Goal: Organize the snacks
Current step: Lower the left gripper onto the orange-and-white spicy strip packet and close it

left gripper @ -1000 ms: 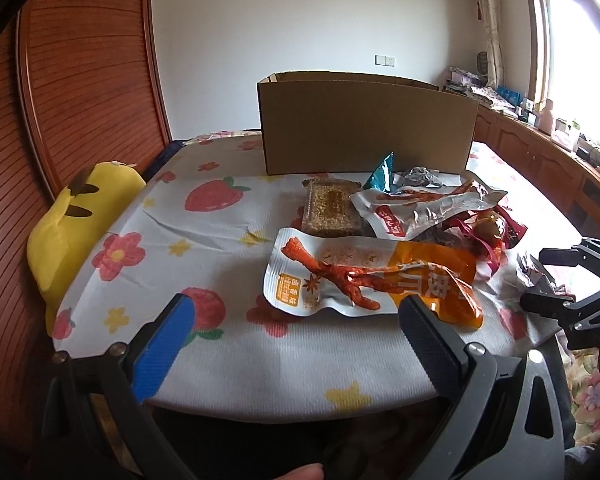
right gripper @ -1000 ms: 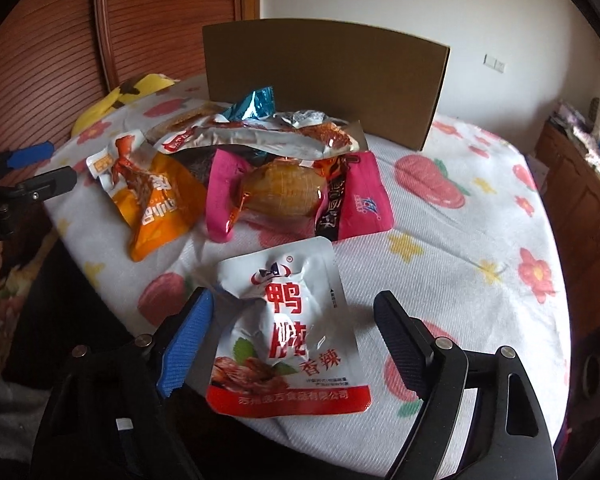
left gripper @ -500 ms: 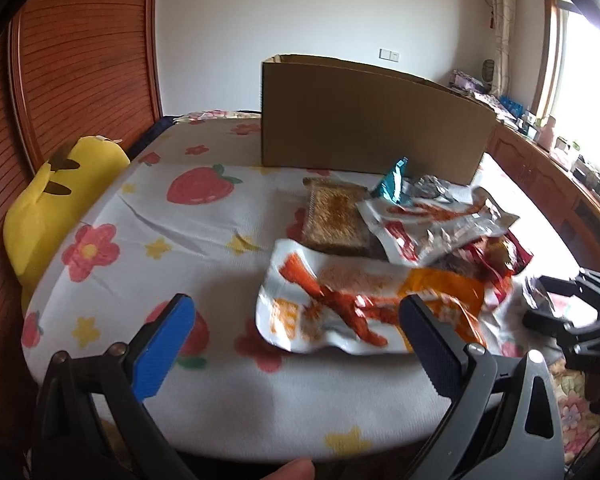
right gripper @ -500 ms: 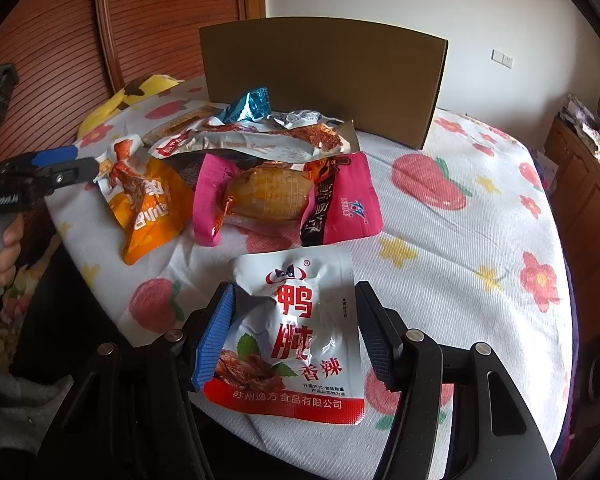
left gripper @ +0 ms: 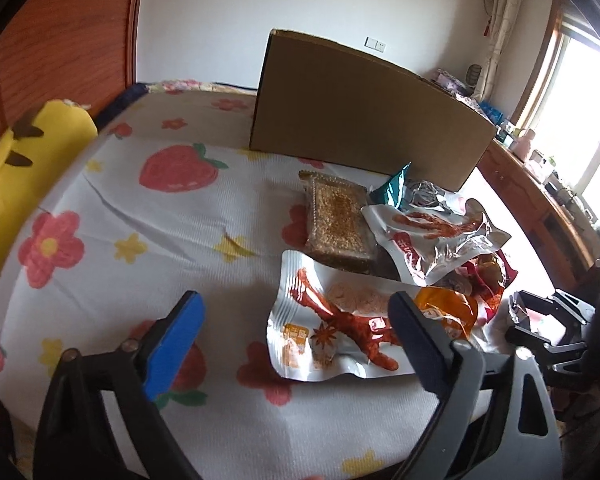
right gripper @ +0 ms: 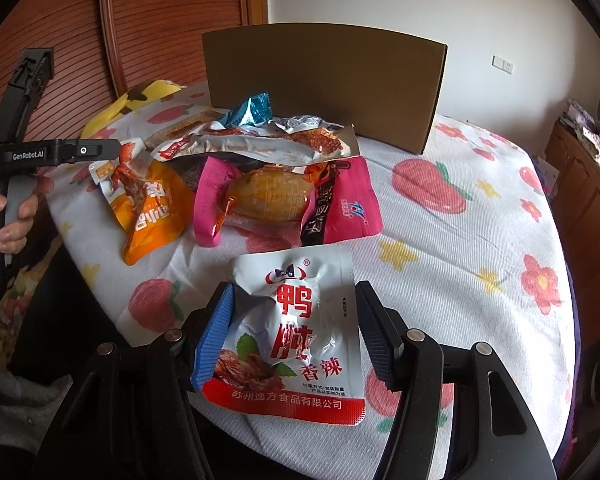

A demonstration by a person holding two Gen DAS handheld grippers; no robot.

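My right gripper [right gripper: 296,338] is shut on a white and red duck snack packet [right gripper: 300,312] at the near table edge, a pad pressed on each side. My left gripper [left gripper: 296,340] hangs over the near left of the table. Its jaws are closing, and the left end of an orange and white chicken-feet packet [left gripper: 340,320] lies between the fingers, untouched by the pads. Behind it lie a brown sesame bar [left gripper: 340,224], a silver packet [left gripper: 432,236] and a teal packet [left gripper: 396,188]. A pink packet [right gripper: 284,200] sits mid-table. An open cardboard box [left gripper: 364,120] stands at the back.
The round table carries a strawberry and flower cloth [left gripper: 140,240]. A yellow plush toy [left gripper: 24,152] sits at its far left edge. Wooden panelling rises behind on the left. A low wooden cabinet [right gripper: 588,200] with clutter runs along the right wall.
My right jaws came together onto the duck packet. My left gripper moved forward over the table toward the chicken-feet packet, and its jaws narrowed a little.
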